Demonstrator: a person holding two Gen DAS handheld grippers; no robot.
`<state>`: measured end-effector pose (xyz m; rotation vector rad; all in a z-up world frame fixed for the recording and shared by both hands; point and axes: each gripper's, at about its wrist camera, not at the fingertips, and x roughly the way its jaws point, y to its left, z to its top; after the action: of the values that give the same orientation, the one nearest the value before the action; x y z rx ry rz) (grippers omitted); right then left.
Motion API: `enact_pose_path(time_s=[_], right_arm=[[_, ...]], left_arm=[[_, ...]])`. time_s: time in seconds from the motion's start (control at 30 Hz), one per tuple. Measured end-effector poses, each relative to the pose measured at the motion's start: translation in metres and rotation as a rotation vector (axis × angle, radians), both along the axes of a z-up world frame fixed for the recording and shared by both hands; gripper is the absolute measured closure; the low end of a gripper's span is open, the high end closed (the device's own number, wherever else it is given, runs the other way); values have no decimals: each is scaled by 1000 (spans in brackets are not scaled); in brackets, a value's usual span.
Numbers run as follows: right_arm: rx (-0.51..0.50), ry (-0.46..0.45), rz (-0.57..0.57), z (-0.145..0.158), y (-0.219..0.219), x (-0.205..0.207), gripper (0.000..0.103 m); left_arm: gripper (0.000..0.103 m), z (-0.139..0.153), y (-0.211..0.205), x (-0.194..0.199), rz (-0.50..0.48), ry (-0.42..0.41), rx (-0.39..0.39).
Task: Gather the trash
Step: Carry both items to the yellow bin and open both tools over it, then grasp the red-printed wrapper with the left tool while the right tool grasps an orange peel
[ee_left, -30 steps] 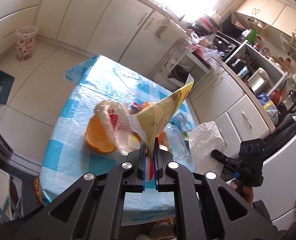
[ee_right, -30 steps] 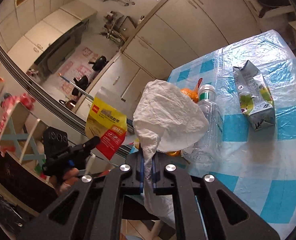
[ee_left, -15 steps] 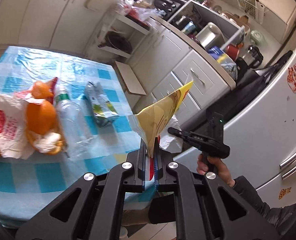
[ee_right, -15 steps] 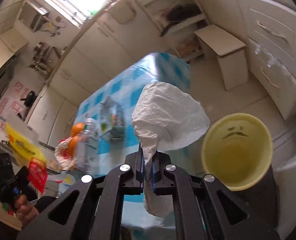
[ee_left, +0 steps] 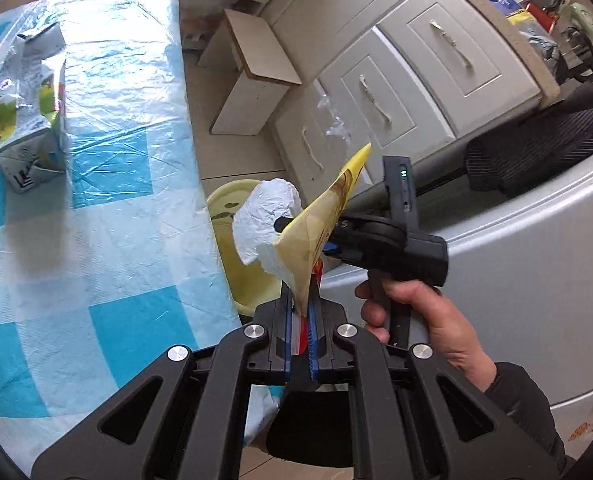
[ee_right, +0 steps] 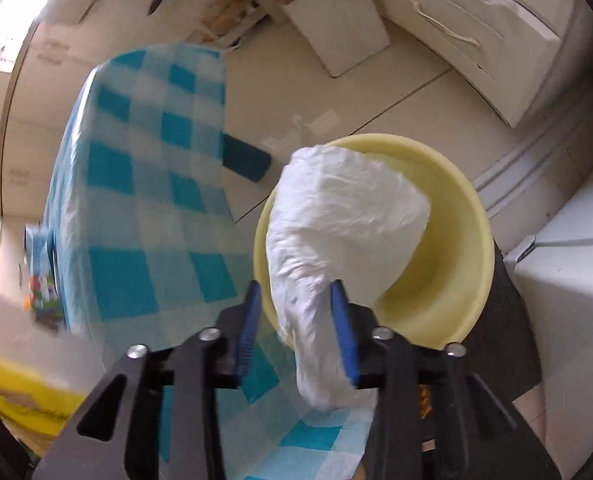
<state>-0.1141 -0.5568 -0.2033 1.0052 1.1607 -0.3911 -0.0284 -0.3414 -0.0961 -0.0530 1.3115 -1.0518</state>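
My left gripper is shut on a yellow snack wrapper that stands up from its jaws. It sits just off the table edge, above a yellow bin on the floor. My right gripper points down over the same bin. Its jaws are opening, and a crumpled white tissue hangs loose between them, resting against the right finger. In the left wrist view the tissue shows behind the wrapper. A crushed juice carton lies on the table.
The table, under a blue-checked plastic cloth, stands left of the bin. A cardboard box sits on the floor by the white drawers. A white appliance is at the right. A person's hand holds the right gripper.
Both grippers swung away from the table and down over the yellow bin. The right jaws, earlier shut on the tissue, now stand apart. The left still grips the wrapper.
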Motion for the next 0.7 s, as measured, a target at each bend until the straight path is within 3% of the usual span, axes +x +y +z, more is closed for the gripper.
enact_pose_path(time_s=[0.1, 0.23, 0.37, 0.53, 0.6, 0.7], right_arm=[[-7, -61, -108, 14, -18, -13, 53], [-55, -212, -224, 51, -35, -29, 43], [-79, -332, -267, 78, -45, -34, 36], [-62, -387, -260, 89, -48, -24, 35], [-52, -399, -257, 92, -48, -21, 35], [-55, -412, -248, 98, -47, -15, 35]], left_arm=[[97, -13, -19, -1, 4, -7, 48], [97, -26, -44, -6, -2, -19, 108], [97, -45, -71, -7, 4, 2, 161], [97, -81, -109, -4, 32, 35, 267], [94, -89, -120, -5, 34, 33, 301], [70, -92, -131, -7, 28, 8, 363]])
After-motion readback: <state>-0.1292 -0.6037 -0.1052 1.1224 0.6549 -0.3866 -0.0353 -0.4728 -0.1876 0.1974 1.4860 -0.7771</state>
